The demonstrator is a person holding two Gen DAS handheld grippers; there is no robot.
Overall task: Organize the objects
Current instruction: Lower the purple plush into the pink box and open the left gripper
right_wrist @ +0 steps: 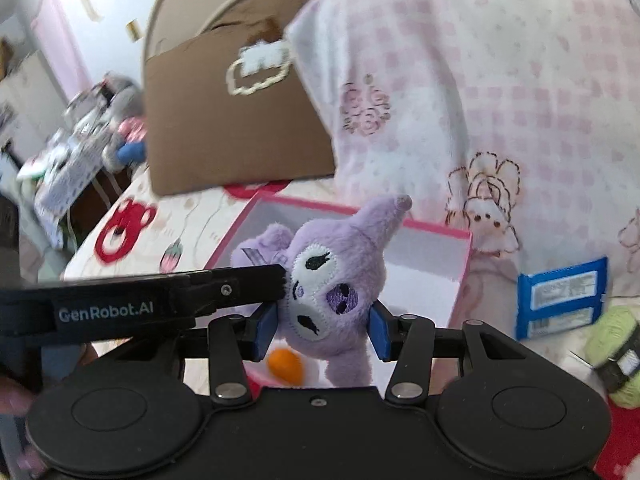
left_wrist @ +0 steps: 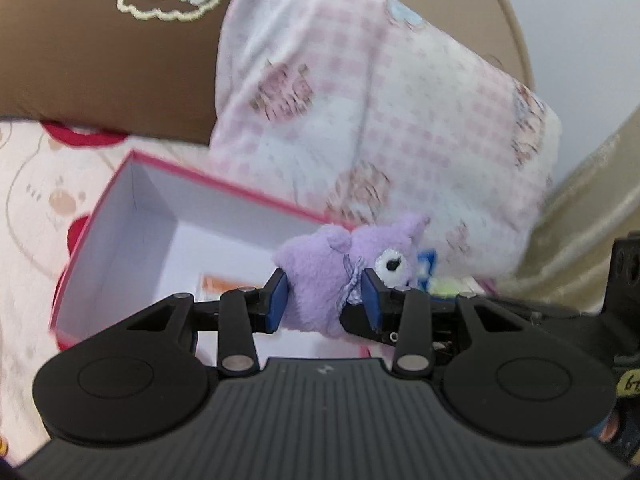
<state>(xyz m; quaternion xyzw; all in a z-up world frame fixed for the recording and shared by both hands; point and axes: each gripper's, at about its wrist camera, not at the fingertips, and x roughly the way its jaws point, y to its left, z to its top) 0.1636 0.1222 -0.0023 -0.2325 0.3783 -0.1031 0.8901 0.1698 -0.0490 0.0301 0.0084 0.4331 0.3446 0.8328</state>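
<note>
A purple plush toy [left_wrist: 320, 280] with a white face is held by both grippers above an open pink box [left_wrist: 120, 216] with a white inside. My left gripper [left_wrist: 326, 300] is shut on the toy's body. My right gripper [right_wrist: 322, 326] is shut on the toy's head [right_wrist: 332, 280], face toward the camera. The left gripper's finger [right_wrist: 240, 288] shows in the right wrist view, pressing the toy's left side. The pink box [right_wrist: 440, 232] lies behind the toy. An orange thing [right_wrist: 285, 364] shows below the toy.
A pink checked pillow [left_wrist: 380, 100] and a brown cushion [left_wrist: 100, 60] stand behind the box on a patterned bedsheet [left_wrist: 36, 200]. A blue packet [right_wrist: 560, 298] and a green yarn ball [right_wrist: 616, 344] lie to the right. Clutter sits at the far left [right_wrist: 80, 132].
</note>
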